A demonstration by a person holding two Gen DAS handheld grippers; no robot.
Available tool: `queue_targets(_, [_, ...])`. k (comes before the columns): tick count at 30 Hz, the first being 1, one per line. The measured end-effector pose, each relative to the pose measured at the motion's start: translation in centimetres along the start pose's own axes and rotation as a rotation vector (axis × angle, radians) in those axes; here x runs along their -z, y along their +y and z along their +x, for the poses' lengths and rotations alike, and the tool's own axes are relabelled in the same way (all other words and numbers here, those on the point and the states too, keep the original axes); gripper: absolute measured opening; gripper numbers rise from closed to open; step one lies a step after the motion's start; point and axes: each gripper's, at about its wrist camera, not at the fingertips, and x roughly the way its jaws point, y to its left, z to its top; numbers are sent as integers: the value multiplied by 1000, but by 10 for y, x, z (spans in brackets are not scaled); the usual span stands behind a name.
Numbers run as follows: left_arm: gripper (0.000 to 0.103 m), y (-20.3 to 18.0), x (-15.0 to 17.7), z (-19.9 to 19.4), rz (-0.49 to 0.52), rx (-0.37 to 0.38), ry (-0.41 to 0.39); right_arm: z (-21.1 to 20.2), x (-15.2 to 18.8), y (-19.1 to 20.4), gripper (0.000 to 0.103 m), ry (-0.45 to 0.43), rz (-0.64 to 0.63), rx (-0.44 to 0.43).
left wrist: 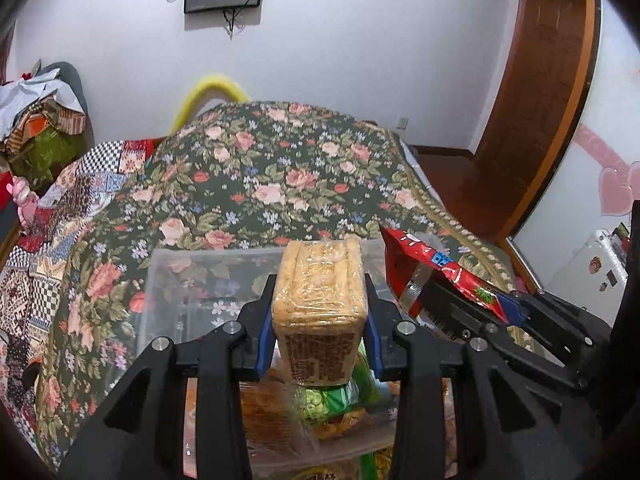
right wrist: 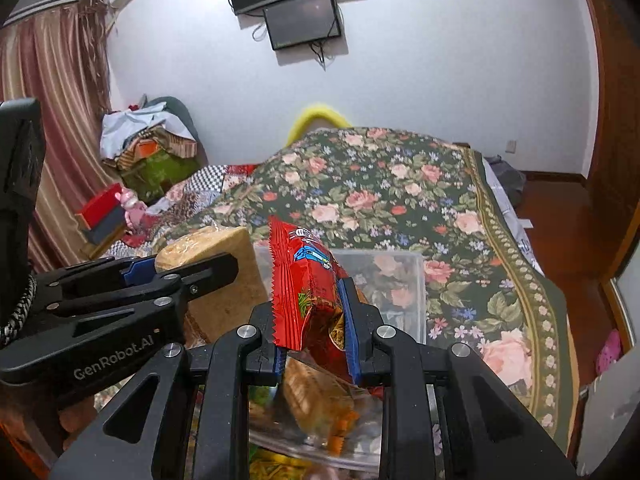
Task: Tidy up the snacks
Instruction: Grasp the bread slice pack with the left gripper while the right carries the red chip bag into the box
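The left gripper (left wrist: 318,312) pinches a wrapped cracker pack (left wrist: 320,280) by its two sides, so it stands up straight above the clear box (left wrist: 168,280) on the flowery bed cover (left wrist: 280,168). The right gripper (right wrist: 312,332) squeezes a red snack bag (right wrist: 306,280) beside it, near the box's right edge. Both look ready to drop in. More snacks (left wrist: 332,400) lie below.

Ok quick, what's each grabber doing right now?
Left gripper: closed on the wrapped cracker pack.
Right gripper: closed on the red snack bag.
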Motion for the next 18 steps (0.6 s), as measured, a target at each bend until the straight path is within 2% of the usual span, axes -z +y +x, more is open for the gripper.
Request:
queue_targets(11, [38, 3, 4, -12, 26, 6, -8, 11, 8, -2, 21, 49, -25, 25])
queue_targets(13, [40, 6, 5, -16, 20, 19, 1, 10, 9, -1, 25, 59, -27, 28])
queue_targets(17, [43, 9, 11, -30, 30, 29, 2, -3, 13, 0, 50, 63, -22, 27])
queue_targets(18, [43, 10, 12, -34, 32, 33, 0, -8, 14, 0, 52, 55, -25, 30])
